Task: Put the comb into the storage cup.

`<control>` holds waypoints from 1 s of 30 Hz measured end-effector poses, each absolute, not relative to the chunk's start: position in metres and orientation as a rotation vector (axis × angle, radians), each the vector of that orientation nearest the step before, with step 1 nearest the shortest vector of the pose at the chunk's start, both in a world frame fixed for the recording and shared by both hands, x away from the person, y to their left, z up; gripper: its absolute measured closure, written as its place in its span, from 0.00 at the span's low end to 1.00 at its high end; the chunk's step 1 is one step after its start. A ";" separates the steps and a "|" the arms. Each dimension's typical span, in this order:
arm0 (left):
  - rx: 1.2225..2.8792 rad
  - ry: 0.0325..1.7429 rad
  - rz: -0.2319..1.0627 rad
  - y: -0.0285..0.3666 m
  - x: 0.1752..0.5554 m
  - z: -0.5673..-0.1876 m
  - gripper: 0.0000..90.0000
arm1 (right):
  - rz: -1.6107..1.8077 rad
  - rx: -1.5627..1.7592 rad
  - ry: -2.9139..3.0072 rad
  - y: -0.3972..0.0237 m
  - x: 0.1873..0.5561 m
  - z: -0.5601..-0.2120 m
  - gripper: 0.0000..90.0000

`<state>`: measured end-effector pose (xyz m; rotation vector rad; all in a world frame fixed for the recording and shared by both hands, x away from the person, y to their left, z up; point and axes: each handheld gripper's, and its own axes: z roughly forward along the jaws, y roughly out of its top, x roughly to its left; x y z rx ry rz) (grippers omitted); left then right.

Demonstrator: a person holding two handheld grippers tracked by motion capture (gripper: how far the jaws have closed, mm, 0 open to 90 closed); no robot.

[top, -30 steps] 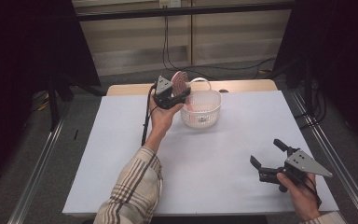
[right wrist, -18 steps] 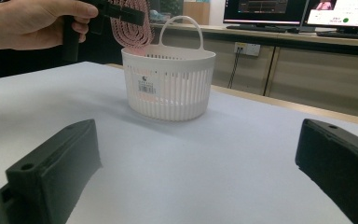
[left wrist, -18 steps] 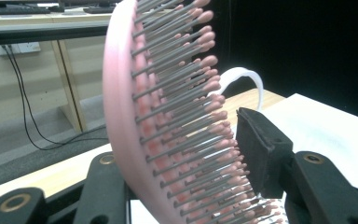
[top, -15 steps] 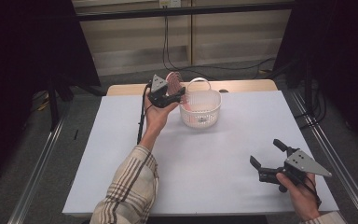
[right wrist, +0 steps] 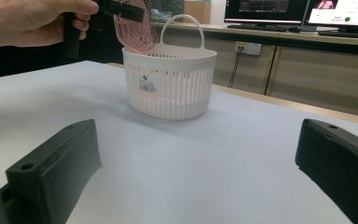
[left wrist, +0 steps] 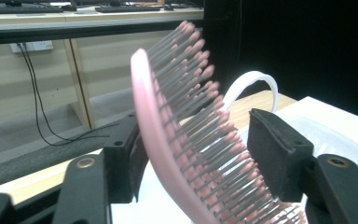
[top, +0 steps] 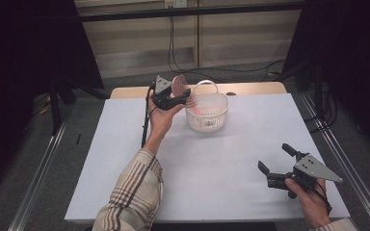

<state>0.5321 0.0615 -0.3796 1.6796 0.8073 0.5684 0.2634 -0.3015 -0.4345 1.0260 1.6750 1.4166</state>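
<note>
A pink hairbrush (top: 178, 85) stands upright at the left rim of a white slatted basket (top: 207, 115) at the table's far middle. My left gripper (top: 180, 98) is shut on the brush head, one jaw on its back and the other on the bristles (left wrist: 186, 135). From the right gripper view, the brush (right wrist: 133, 28) rises out of the basket (right wrist: 170, 84), and pink shows through the slats below. My right gripper (top: 275, 157) rests low near the front right corner, open and holding nothing, pointing towards the basket.
The white table (top: 221, 163) has bare room between the basket and the right gripper. The basket's handle (left wrist: 256, 81) arches upright behind the brush. A wooden strip (top: 250, 89) runs along the far edge, with cables and shelving beyond.
The left hand has shifted and turned slightly at the basket's rim, still holding the brush. The right gripper has stayed put.
</note>
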 end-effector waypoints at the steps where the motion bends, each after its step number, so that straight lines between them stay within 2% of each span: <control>1: 1.687 0.801 0.570 0.061 0.532 -0.379 0.42 | 1.415 1.025 1.676 -0.301 0.264 -0.435 0.00; 9: 1.687 0.809 0.566 0.057 0.533 -0.382 0.39 | 1.419 1.026 1.673 -0.302 0.263 -0.435 0.00; 19: 1.683 0.794 0.565 0.060 0.533 -0.382 0.22 | 1.417 1.025 1.673 -0.302 0.263 -0.435 0.00; 26: 1.655 0.804 0.573 0.066 0.533 -0.377 0.05 | 1.412 1.023 1.673 -0.302 0.263 -0.435 0.00; 30: 1.629 0.796 0.557 0.067 0.531 -0.374 0.02 | 1.412 1.024 1.673 -0.302 0.264 -0.435 0.00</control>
